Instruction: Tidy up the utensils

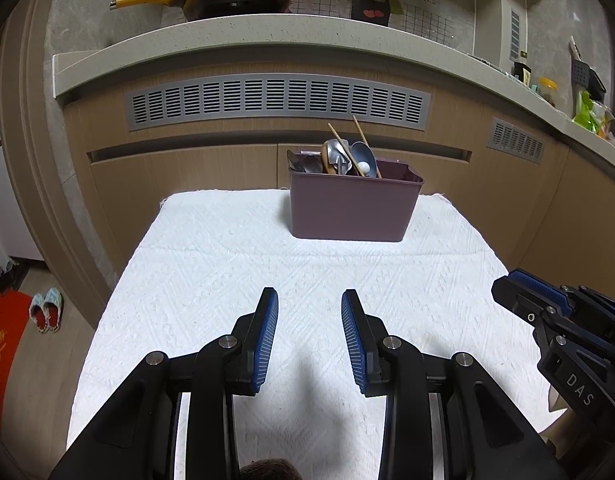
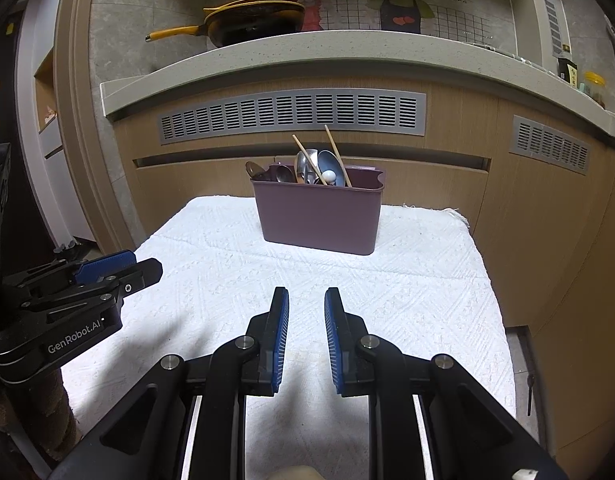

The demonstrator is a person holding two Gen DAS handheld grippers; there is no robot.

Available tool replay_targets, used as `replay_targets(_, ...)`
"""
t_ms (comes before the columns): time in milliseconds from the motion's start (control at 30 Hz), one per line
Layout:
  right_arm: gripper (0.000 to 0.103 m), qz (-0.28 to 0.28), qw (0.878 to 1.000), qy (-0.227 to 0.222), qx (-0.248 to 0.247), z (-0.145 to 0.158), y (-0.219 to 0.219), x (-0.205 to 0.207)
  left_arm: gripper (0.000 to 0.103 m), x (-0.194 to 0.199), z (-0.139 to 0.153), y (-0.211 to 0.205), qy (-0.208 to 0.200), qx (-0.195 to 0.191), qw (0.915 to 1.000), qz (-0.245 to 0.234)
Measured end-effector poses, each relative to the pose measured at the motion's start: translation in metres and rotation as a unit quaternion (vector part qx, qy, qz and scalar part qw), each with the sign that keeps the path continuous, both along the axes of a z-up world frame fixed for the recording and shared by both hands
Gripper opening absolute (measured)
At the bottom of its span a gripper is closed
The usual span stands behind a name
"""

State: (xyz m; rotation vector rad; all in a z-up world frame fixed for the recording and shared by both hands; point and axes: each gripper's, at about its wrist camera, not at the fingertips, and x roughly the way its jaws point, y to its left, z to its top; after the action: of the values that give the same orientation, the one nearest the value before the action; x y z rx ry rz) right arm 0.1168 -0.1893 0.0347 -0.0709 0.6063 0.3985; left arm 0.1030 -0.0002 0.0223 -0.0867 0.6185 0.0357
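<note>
While both hand-held grippers (image 1: 309,300) (image 2: 306,298) gape, the utensil bin (image 1: 349,208) stands well beyond.

The right gripper (image 2: 306,300) hangs over the near middle of the white cloth (image 2: 427,264), jaws apart and empty. A purple bin (image 2: 319,220) of spoons and chopsticks (image 2: 307,158) stands at the far edge (the left gripper (image 2: 119,266) juts in over the left edge).
</note>
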Motion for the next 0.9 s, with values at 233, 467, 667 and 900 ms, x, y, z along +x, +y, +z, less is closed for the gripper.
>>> replay_targets(233, 0.018, -0.001, 1.000, 0.000, -0.001, 0.0005, 0.0001, 0.0006, 0.034, 0.0009, -0.0014, 0.0003, 0.004, -0.002, 1.0000, -0.002)
replay_targets(467, 0.018, -0.002, 1.000, 0.000, -0.002, 0.0007, -0.0007, 0.0010, 0.034, 0.0006, -0.0016, -0.0001, 0.006, -0.002, 1.0000, -0.002)
replay_targets(667, 0.019, -0.002, 1.000, 0.000, -0.002, 0.0004, -0.0007, 0.0013, 0.034, 0.0010, -0.0016, 0.0000, 0.007, -0.002, 1.0000, -0.002)
replay_targets(900, 0.019, -0.003, 1.000, 0.001, -0.003, -0.0007, -0.0024, 0.0024, 0.034, 0.0020, -0.0019, 0.0006, 0.008, -0.001, 1.0000, -0.004)
